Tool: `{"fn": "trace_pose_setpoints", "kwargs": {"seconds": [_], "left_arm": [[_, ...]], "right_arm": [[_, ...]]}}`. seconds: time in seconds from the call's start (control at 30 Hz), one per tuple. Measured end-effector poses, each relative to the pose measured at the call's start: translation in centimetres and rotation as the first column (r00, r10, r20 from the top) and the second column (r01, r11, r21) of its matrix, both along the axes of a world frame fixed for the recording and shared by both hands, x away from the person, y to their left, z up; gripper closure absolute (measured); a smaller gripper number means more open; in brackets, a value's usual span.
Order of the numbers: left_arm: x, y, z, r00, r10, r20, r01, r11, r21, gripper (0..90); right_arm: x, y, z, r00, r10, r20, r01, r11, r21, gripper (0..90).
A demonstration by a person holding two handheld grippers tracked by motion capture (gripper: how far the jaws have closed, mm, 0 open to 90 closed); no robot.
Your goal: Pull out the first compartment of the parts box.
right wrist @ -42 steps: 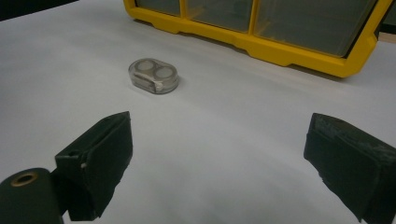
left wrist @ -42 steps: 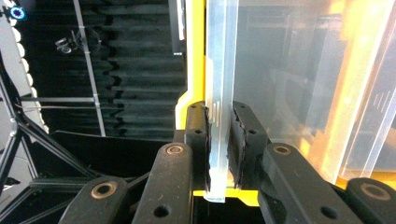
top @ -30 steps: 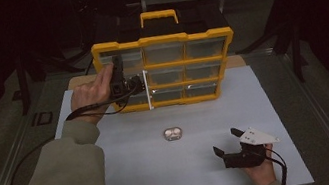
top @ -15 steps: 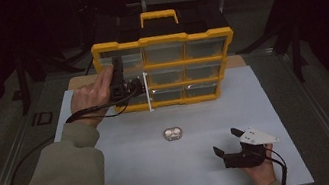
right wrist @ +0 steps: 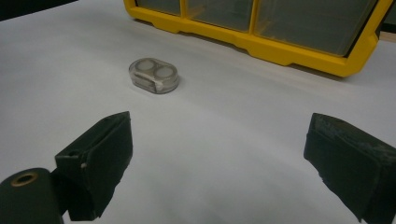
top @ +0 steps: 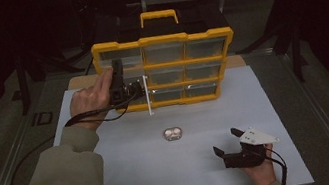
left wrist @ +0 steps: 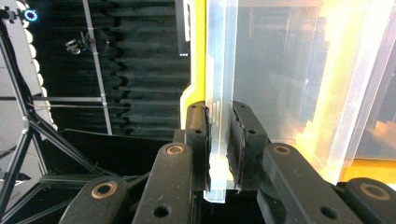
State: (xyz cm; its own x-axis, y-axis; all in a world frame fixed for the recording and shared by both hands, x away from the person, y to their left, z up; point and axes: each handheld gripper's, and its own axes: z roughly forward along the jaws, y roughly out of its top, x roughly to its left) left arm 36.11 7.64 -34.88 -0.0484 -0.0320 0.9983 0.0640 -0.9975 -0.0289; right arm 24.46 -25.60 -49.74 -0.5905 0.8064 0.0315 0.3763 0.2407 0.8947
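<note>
While left gripper [left wrist: 219, 140] clamps clear drawer front [left wrist: 219, 70] | right gripper [top: 236, 147] rests level

A small clear oval case [top: 173, 133] holding two pale round discs lies flat near the middle of the white table [top: 131, 179], well apart from every edge. Black tripod legs [left wrist: 21, 140] stand against dark ribbed wall panels [left wrist: 135, 70].

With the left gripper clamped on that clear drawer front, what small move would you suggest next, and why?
Probably pull the clear drawer gently outward. The left gripper is shut on its front edge at the yellow organizer, while the right gripper waits open near the small case.
</note>
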Motion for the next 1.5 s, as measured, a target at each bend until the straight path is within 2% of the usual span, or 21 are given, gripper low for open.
{"fn": "trace_pose_setpoints", "kwargs": {"seconds": [0.9, 1.5], "left_arm": [[-1.6, 0.0, -0.1, 0.9997, -0.017, 0.018, 0.016, 0.9997, 0.019, 79.6], [-2.6, 0.3, -0.1, 0.9995, -0.026, 0.020, 0.026, 0.9997, 0.003, 79.8]], "right_arm": [[0.0, 0.1, 0.0, 1.0000, 0.001, -0.004, -0.001, 1.0000, -0.001, 8.3], [0.0, 0.1, -0.1, 1.0000, 0.003, -0.006, -0.003, 1.0000, -0.001, 8.3]]}}
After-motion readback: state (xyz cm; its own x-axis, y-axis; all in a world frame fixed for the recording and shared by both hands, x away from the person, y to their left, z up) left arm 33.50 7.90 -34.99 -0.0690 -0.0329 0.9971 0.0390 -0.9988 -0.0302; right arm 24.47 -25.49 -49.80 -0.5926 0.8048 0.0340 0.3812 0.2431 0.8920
